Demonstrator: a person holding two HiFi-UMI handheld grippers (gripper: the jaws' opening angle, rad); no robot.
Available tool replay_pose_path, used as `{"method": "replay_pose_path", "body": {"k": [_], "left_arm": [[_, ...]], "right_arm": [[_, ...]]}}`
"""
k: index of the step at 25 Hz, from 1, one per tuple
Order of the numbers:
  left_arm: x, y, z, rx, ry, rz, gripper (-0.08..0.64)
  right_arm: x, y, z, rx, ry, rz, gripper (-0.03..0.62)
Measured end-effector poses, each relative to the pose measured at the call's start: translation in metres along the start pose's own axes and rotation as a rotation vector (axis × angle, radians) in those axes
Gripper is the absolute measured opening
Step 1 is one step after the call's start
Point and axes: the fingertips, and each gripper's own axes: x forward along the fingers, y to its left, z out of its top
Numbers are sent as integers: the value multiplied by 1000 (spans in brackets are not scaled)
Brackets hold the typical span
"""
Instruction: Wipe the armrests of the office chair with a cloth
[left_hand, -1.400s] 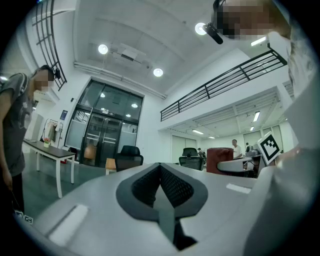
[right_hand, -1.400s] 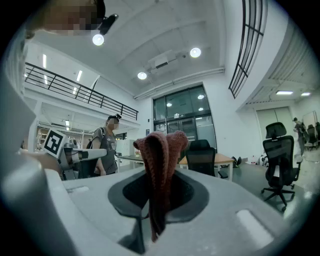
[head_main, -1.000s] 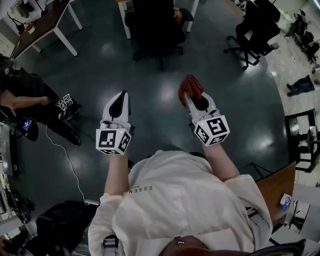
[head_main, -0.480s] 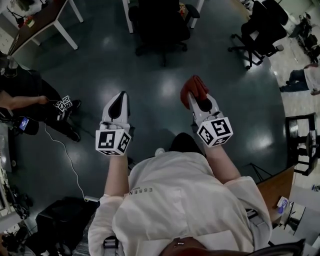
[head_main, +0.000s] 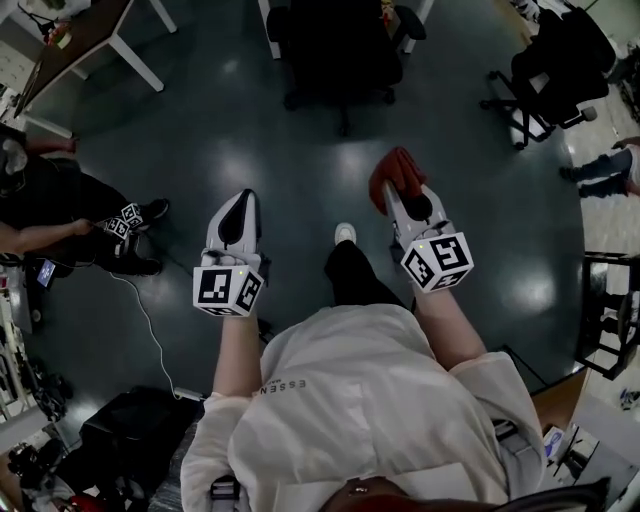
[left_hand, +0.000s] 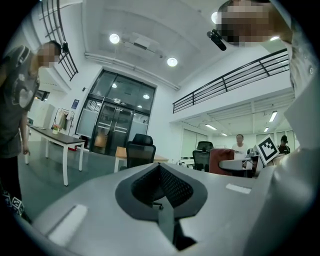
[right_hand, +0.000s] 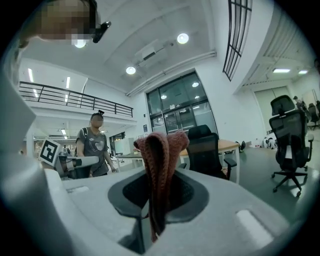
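Observation:
A black office chair (head_main: 345, 50) stands ahead at the top of the head view, next to a desk; it also shows in the left gripper view (left_hand: 140, 151) and the right gripper view (right_hand: 208, 153). My right gripper (head_main: 392, 185) is shut on a red-brown knitted cloth (head_main: 393, 173), which sticks up folded between its jaws (right_hand: 159, 165). My left gripper (head_main: 241, 207) is shut with nothing in it (left_hand: 161, 192). Both are held out in front of my body, well short of the chair and above the dark floor.
A second black office chair (head_main: 555, 70) stands at the upper right. A white-legged table (head_main: 90, 45) is at the upper left. A person (head_main: 55, 205) with another marker cube stands at the left; a cable (head_main: 150, 330) trails on the floor. Dark shelving (head_main: 610, 310) is at the right.
I have stepped forward: the chair ahead has drawn nearer to the top edge, and one foot now shows between the grippers. Both grippers keep their pose, cloth still held.

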Motion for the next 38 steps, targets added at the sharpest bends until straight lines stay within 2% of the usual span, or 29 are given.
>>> {"method": "replay_pose_path", "body": {"k": [7, 12, 16, 21, 29, 34, 38], "left_arm": [[123, 31, 6, -3, 51, 41, 9], [188, 42, 6, 69, 81, 30, 9], [232, 60, 3, 0, 68, 29, 9], [280, 95, -8, -36, 86, 33, 9], [394, 203, -15, -80, 110, -13, 9], [471, 276, -19, -133, 176, -49, 9], [519, 310, -26, -189, 237, -128, 9]], "right_arm": [[93, -94, 19, 14, 55, 13, 51], [144, -140, 27, 16, 90, 19, 52], [189, -163, 31, 19, 110, 29, 52], [247, -176, 31, 14, 122, 55, 52], [384, -201, 39, -4, 147, 0, 52], [473, -216, 35, 32, 218, -60, 52], [540, -220, 33, 46, 253, -78, 52]]}}
